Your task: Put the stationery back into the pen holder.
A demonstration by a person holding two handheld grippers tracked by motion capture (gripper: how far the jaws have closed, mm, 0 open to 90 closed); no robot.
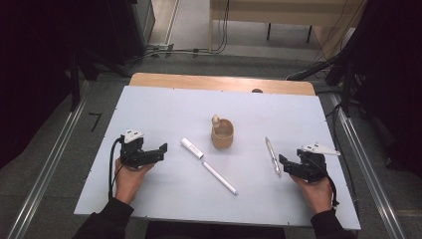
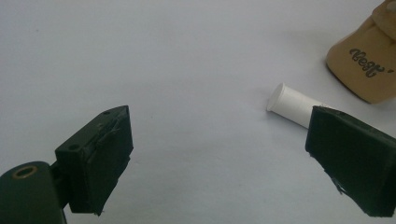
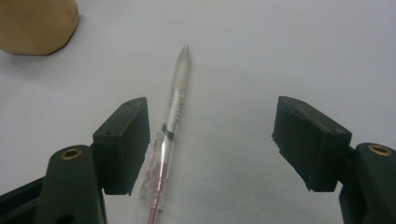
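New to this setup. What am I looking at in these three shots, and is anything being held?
No robot arm here: a person holds a two-jaw black gripper in each hand, the left gripper and the right gripper. The high view looks down from above the person's side of the white tabletop. The other two pictures come from cameras riding on each gripper, looking along its own jaws.

On the table lie a tan cup-like holder in the middle, a white capped marker in front of it, and a clear slim pen toward the right.

Both grippers are open and hold nothing. In the right gripper view the pen lies between the jaws, near one.
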